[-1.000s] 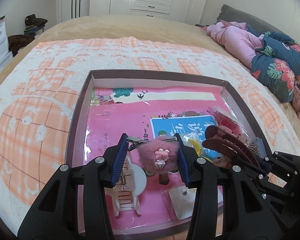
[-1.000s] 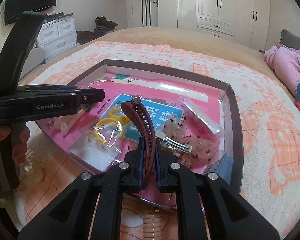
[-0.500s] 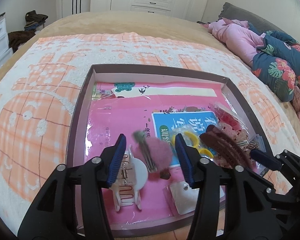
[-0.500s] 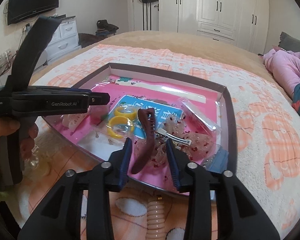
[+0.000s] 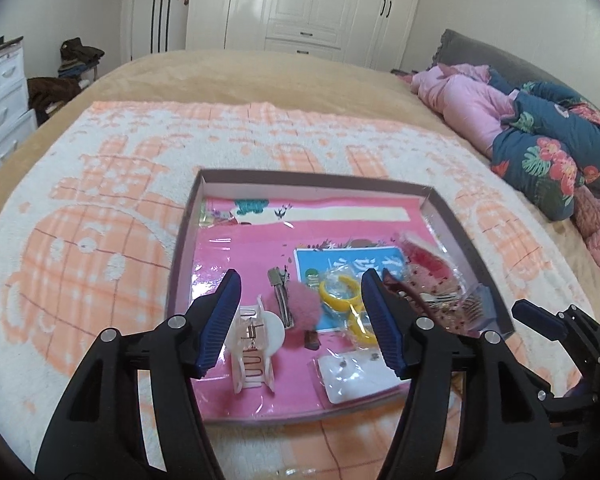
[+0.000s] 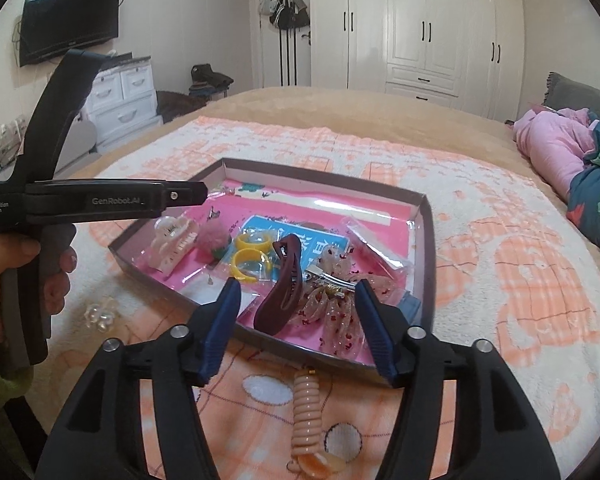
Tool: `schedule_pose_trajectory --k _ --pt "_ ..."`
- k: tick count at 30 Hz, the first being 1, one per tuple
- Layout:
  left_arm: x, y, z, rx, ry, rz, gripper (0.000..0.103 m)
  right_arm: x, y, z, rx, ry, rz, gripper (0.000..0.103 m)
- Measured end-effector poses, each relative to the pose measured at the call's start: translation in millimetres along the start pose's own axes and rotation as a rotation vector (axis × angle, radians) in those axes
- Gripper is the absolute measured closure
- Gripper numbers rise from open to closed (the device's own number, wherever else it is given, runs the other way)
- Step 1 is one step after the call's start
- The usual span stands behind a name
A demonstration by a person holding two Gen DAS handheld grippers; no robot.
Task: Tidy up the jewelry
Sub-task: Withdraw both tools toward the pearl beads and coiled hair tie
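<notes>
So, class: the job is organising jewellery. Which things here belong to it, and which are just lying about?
Belongs to the job:
tray
maroon hair claw
pink pompom clip
yellow rings
coiled hair tie

Just lying about:
wardrobe
television
floral quilt

The left tongs [image 5: 300,312] hang over the near half of a shallow box [image 5: 312,179] on the bed, jaws opening with nothing pressed between the blue pads. Under the gap lies a pink pom-pom clip [image 5: 302,310]; at 8 o'clock from it a clear claw clip [image 5: 252,350], at 3 o'clock yellow rings [image 5: 340,294] — the right tongs [image 5: 540,320] further right.
</notes>
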State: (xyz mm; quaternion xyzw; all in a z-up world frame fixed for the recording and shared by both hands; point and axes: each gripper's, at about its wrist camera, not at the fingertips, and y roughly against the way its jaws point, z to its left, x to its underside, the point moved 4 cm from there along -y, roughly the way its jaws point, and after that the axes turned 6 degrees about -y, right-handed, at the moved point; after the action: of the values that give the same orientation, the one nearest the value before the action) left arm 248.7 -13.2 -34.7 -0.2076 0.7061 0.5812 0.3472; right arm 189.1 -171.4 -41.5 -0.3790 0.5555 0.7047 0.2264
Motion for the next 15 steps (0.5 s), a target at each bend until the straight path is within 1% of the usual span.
schedule_pose_trajectory --k 2,5,8,10,13,15 --pt "-0.3 10.4 -1.8 -0.004 -0.001 -0.021 0.043 -0.3 7.0 -1.0 0.005 -0.004 -0.016 0.042" --pt "1.4 24.9 -4.6 -0.002 0.001 -0.048 0.043 0.2 19.6 -4.3 0.013 -0.015 -0.042 0.038" --pt "6.5 40.1 -7.4 -0.008 0.0 -0.083 0.037 2.0 29.1 -5.4 0.019 -0.022 -0.065 0.033" --pt "12.1 48.7 -8.1 -0.004 0.009 -0.097 0.037 3.7 35.7 -6.6 0.022 -0.022 -0.081 0.032" --pt "18.7 58.7 -7.9 -0.005 0.018 -0.113 0.036 7.2 45.6 -6.7 0.034 -0.018 -0.101 0.027" --pt "22.4 67.0 -8.2 -0.005 0.023 -0.128 0.031 8.8 51.1 -7.1 0.035 -0.02 -0.113 0.025"
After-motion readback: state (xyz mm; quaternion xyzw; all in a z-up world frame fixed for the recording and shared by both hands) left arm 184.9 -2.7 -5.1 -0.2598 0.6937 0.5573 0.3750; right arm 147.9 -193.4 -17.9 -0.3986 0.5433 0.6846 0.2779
